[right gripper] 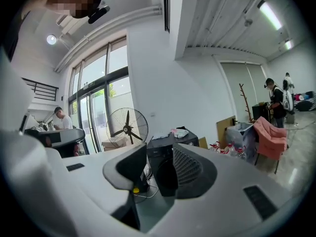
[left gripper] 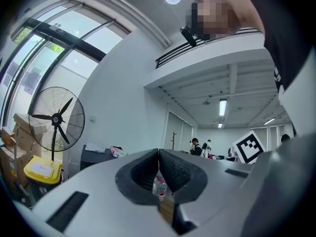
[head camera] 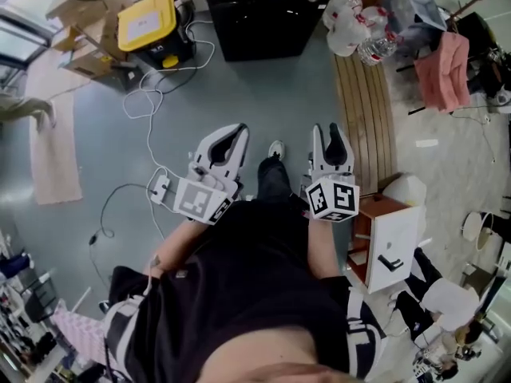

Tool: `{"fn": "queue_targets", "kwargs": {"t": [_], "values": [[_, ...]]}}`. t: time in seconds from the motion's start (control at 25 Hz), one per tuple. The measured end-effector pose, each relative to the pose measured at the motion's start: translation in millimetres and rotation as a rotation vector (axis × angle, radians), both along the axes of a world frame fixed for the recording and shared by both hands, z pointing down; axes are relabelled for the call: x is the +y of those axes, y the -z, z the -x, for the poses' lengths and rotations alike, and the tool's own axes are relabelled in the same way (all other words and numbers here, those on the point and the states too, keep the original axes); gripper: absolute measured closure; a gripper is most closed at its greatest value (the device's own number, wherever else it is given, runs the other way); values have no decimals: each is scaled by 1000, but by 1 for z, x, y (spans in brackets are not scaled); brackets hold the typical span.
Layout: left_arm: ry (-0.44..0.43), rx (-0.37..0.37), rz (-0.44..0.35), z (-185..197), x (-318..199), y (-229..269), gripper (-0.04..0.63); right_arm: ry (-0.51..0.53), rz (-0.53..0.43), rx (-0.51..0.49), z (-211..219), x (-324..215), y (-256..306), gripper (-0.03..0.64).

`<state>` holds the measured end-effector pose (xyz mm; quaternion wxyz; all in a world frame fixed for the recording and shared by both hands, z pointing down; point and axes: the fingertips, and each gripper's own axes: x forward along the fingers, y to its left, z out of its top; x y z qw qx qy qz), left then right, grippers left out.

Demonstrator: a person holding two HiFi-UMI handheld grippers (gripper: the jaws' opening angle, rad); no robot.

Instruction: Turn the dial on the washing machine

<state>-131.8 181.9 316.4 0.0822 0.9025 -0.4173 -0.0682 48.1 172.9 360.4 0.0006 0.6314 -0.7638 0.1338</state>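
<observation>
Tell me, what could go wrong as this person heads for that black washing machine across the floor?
Tripping: a loose white cable snakes across the floor on the way to the washing machine. Also, the left tool has its jaws together, so it would need opening to take a dial; the right tool is open and empty.

readable text: none | yellow box (head camera: 156, 14) label: too small to read

Black top (head camera: 239, 270), dark trousers (head camera: 274, 183), 1 white shoe (head camera: 276, 148). Left gripper (head camera: 236, 132) and right gripper (head camera: 327, 131): white shells, black ribbed fingers (right gripper: 190, 169), 1 black-and-white marker cube (head camera: 331, 199) each.
</observation>
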Motion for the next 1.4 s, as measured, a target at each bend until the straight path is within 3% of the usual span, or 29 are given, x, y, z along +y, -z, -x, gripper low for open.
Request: {"fn": "queue_targets", "kwargs": {"t": [0.4, 0.76, 1.08, 1.28, 1.4], "values": [[100, -7, 1, -114, -198, 17, 572, 103, 12, 17, -121, -233, 3, 445], [77, -11, 39, -154, -346, -15, 572, 121, 96, -37, -151, -416, -52, 442], [41, -3, 93, -173, -527, -75, 572, 148, 206, -74, -160, -609, -156, 380], [17, -7, 143, -189, -646, -151, 572, 121, 288, -42, -175, -738, -275, 363], [9, -5, 154, -193, -690, -190, 572, 131, 333, -18, -176, -791, -343, 331]]}}
